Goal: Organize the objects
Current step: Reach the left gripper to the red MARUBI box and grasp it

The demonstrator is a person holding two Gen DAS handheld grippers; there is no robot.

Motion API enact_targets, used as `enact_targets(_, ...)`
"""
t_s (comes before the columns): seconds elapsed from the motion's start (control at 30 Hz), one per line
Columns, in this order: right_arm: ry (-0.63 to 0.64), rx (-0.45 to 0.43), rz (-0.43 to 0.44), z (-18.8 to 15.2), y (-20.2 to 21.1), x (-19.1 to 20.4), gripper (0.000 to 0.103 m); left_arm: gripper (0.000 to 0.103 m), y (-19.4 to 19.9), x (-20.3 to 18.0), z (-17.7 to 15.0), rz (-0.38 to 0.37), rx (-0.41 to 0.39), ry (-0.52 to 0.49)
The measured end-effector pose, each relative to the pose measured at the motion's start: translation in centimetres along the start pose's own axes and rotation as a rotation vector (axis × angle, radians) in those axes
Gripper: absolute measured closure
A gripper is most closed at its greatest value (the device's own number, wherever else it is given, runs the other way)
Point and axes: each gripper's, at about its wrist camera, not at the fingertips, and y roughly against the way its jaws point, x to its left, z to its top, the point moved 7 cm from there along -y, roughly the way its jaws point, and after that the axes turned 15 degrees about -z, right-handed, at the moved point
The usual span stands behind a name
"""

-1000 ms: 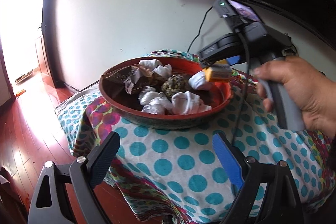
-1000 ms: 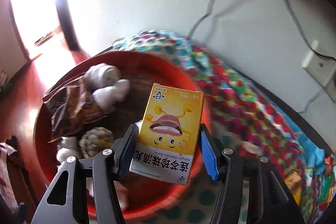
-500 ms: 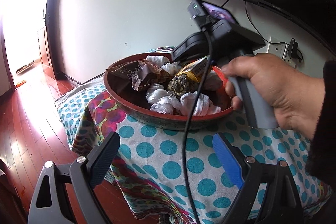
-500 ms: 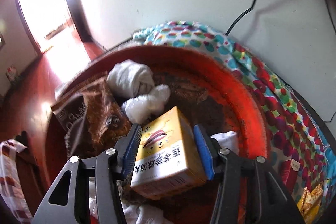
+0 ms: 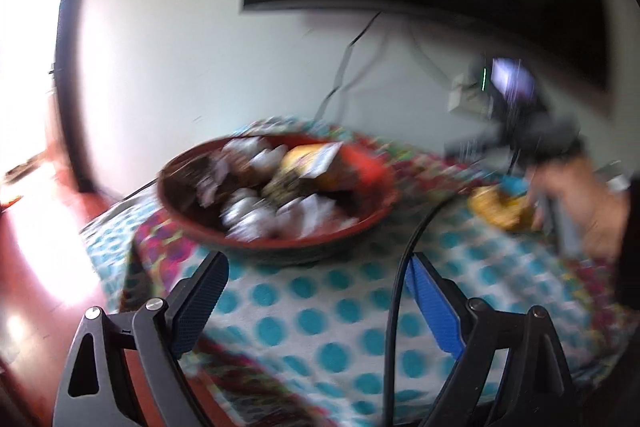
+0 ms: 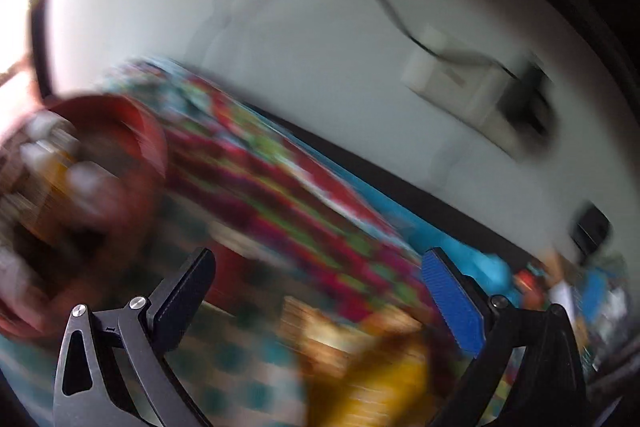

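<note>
Left hand-held gripper (image 5: 316, 301) spread, empty, near tabletop (image 5: 320, 315) front edge. Right hand-held gripper (image 6: 320, 293) spread, empty. Yellow box (image 5: 310, 161) lying in red bowl (image 5: 280, 243). Frames blurred.

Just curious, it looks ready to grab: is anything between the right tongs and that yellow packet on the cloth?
Nothing visible. The right tongs stand open, with the yellow packet lying bare on the spotted cloth right ahead, though the picture is blurred.
</note>
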Motion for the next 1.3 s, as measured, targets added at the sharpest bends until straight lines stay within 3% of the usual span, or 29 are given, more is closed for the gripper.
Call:
enact_targets(0.1,-0.09,0.091,-0.033,-3.1,-3.5,-5.1,0.0,0.011,1.9,-3.7,1.1,-0.302,-0.079,-0.023)
enact_targets(0.17,-0.168,0.134,-0.027,-4.7,-5.2,-8.2,0.0,0.011,2.3,-6.5,1.1,-0.466,-0.033,-0.062)
enact_targets(0.2,-0.195,0.15,-0.055,-5.3,-5.8,-10.0,0.0,0.011,2.4,-7.4,1.1,-0.501,-0.017,-0.08)
enact_targets(0.23,-0.219,0.156,-0.086,-5.7,-6.3,-11.5,0.0,0.011,2.6,-8.0,1.4,-0.493,-0.021,-0.105)
enact_targets(0.37,-0.335,0.098,-0.089,-6.5,-6.2,-15.9,0.0,0.01,2.3,-7.5,3.2,-0.296,-0.123,-0.111)
enact_targets(0.47,-0.386,0.11,-0.05,-8.3,-6.3,-16.0,0.0,0.01,-2.4,-6.1,3.6,-0.022,-0.03,-0.111)
enact_targets(0.53,-0.393,0.132,-0.025,-8.8,-6.6,-15.1,0.0,0.01,-5.6,-5.8,3.5,0.06,0.041,-0.108)
enact_targets(0.6,-0.398,0.097,-0.028,-8.7,-5.8,-15.0,0.0,0.01,-8.4,-6.2,3.8,0.028,0.082,-0.088)
enact_targets(0.67,-0.391,0.076,-0.029,-8.6,-5.4,-14.9,0.0,0.01,-10.6,-7.0,4.4,-0.005,0.074,-0.091)
enact_targets(0.83,-0.408,0.119,-0.052,-8.5,-5.9,-15.2,0.0,0.01,-16.9,-9.4,5.7,-0.021,0.123,-0.112)
enact_targets(1.07,-0.407,0.103,-0.037,-8.2,-5.7,-15.1,0.0,0.01,-25.4,-9.2,4.8,0.059,0.248,-0.137)
enact_targets(1.3,-0.418,0.096,-0.005,-8.3,-5.7,-15.1,0.0,0.012,-28.9,-9.5,3.5,0.064,0.345,-0.183)
